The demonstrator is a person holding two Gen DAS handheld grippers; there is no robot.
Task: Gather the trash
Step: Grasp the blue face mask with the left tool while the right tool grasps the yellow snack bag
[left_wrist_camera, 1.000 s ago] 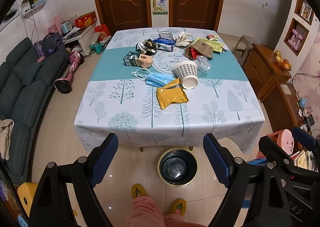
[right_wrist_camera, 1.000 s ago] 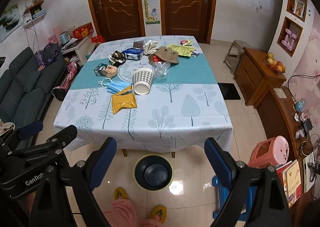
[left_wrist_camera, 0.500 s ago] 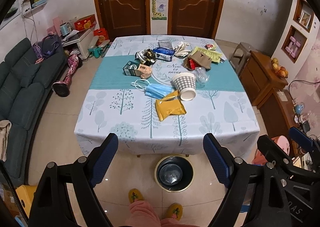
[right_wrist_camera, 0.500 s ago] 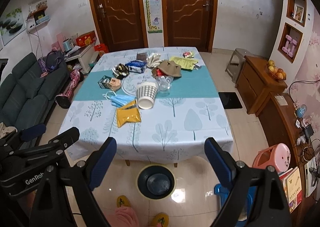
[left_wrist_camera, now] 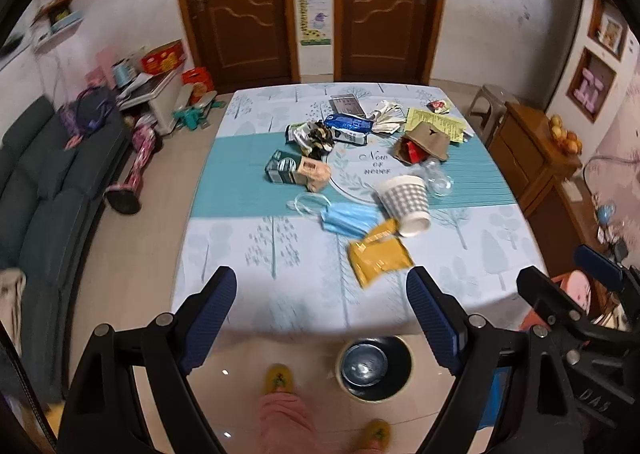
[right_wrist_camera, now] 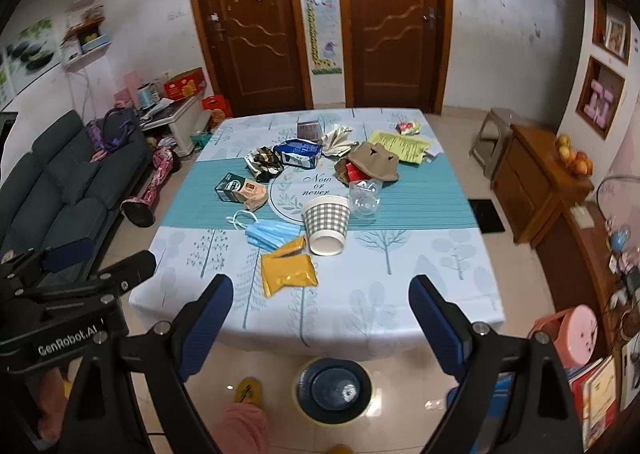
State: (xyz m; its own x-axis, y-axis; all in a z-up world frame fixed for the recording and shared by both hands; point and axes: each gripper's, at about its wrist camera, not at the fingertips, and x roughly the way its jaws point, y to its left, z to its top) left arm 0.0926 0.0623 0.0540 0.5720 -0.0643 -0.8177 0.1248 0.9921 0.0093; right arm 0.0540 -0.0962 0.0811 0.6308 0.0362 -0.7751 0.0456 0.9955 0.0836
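Observation:
Trash lies scattered on a table [left_wrist_camera: 248, 254] [right_wrist_camera: 420, 266] with a tree-print cloth: a yellow packet [left_wrist_camera: 378, 260] [right_wrist_camera: 287, 271], a tipped checked paper cup [left_wrist_camera: 406, 199] [right_wrist_camera: 326, 223], blue face masks [left_wrist_camera: 348, 217] [right_wrist_camera: 272, 233], a crumpled clear bottle [right_wrist_camera: 365, 195], a green box [left_wrist_camera: 282, 169], wrappers and paper further back. A dark round bin [left_wrist_camera: 374, 368] [right_wrist_camera: 334, 390] stands on the floor at the table's near edge. My left gripper [left_wrist_camera: 320, 310] and right gripper [right_wrist_camera: 322, 314] both hover open and empty above the near edge, short of the trash.
A dark sofa [left_wrist_camera: 44, 189] lines the left wall. A wooden cabinet [right_wrist_camera: 536, 181] with fruit and a pink stool [right_wrist_camera: 576, 330] stand to the right. Two brown doors [right_wrist_camera: 388, 21] close the far wall. A person's slippered feet [left_wrist_camera: 280, 380] stand beside the bin.
Both grippers have moved forward towards the table; the table and trash now look nearer and larger, and the bin has slid lower in both views. Jaws stay as wide as before.

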